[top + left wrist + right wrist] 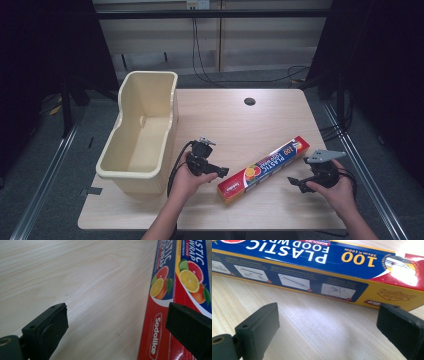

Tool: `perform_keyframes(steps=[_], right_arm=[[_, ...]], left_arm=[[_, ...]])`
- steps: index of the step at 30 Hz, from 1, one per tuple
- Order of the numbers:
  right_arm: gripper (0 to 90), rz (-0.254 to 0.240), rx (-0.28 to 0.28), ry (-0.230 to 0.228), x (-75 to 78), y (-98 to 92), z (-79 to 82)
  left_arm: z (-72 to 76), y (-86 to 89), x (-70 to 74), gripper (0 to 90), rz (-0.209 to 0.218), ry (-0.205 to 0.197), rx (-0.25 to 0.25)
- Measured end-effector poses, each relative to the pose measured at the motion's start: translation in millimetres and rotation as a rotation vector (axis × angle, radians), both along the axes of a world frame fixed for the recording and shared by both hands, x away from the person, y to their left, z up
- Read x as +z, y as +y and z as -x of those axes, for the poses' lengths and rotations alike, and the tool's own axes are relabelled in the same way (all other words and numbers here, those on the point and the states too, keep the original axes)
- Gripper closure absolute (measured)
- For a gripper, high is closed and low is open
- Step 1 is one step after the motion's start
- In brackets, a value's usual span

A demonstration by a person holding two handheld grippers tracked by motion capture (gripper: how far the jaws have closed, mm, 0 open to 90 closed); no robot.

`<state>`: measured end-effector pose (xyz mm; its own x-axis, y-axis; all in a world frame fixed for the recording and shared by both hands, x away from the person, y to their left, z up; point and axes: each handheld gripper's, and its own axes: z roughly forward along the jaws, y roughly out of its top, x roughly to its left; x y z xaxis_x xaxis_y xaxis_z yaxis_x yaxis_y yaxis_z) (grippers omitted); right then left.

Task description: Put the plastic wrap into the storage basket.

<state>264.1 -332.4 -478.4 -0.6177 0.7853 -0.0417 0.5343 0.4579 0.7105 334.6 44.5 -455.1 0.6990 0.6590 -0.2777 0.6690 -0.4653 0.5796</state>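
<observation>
The left hand-held gripper (223,171) stands wide open with nothing between its jaws, pointing at the red end of the long red, blue and yellow cardboard box of plastic food wrap (269,168). The right hand-held gripper (293,181), equally open and holding nothing, faces the box's side from near its far end. The box lies diagonally on the light wooden desk (225,120). The high view adds the cream plastic tub (142,135) at the left. Both hands (186,177) hold their tools low and level.

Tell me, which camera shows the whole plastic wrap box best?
The high view: the whole plastic wrap box lies on the table. The left gripper view catches its red end, the right gripper view its blue and yellow side.
</observation>
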Motion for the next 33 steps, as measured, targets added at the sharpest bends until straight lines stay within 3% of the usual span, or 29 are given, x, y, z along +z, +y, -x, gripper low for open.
perform_keyframes(steps=[3,5,7,8,11,15,18,22,24,28,33], right_arm=[[4.4,-0.003,-0.003,-0.007,0.2,-1.1,-1.2],[4.4,-0.014,-0.005,-0.006,0.1,-2.1,-2.2],[4.5,-0.014,-0.006,-0.005,-0.3,-2.3,-2.4],[4.5,-0.013,-0.006,-0.005,-0.9,-2.3,-3.2],[4.7,-0.015,-0.007,-0.003,-0.9,-1.7,-4.1],[4.7,-0.014,-0.008,-0.010,0.0,-1.9,-5.1],[4.7,-0.016,-0.012,-0.011,-0.2,-2.4,-5.2],[4.7,-0.015,-0.011,-0.012,-0.2,-3.3,-5.4],[4.7,-0.022,-0.019,-0.013,0.2,-4.2,-4.9],[4.7,-0.024,-0.012,-0.010,-0.3,-4.2,-5.1],[4.7,-0.026,-0.014,-0.016,-0.5,-5.5,-4.9]], left_arm=[[1.5,-3.3,2.4,3.9,-0.005,0.001,-0.004],[2.2,-5.6,7.1,4.3,-0.019,0.007,-0.038],[3.5,-7.8,9.1,4.5,-0.003,0.010,-0.034],[4.7,-10.1,14.5,4.2,0.006,0.000,-0.067],[4.9,-15.2,19.5,3.8,0.002,-0.002,-0.093],[3.0,-29.9,27.0,3.8,-0.010,-0.010,-0.141],[4.5,-50.8,32.2,6.2,-0.032,-0.041,-0.191],[3.3,-66.0,32.4,6.8,-0.051,-0.037,-0.225],[1.6,-80.2,32.2,7.1,-0.068,-0.044,-0.271],[1.4,-92.9,29.0,8.2,-0.073,-0.024,-0.283],[-1.7,-108.6,21.3,9.1,-0.110,-0.013,-0.316]])
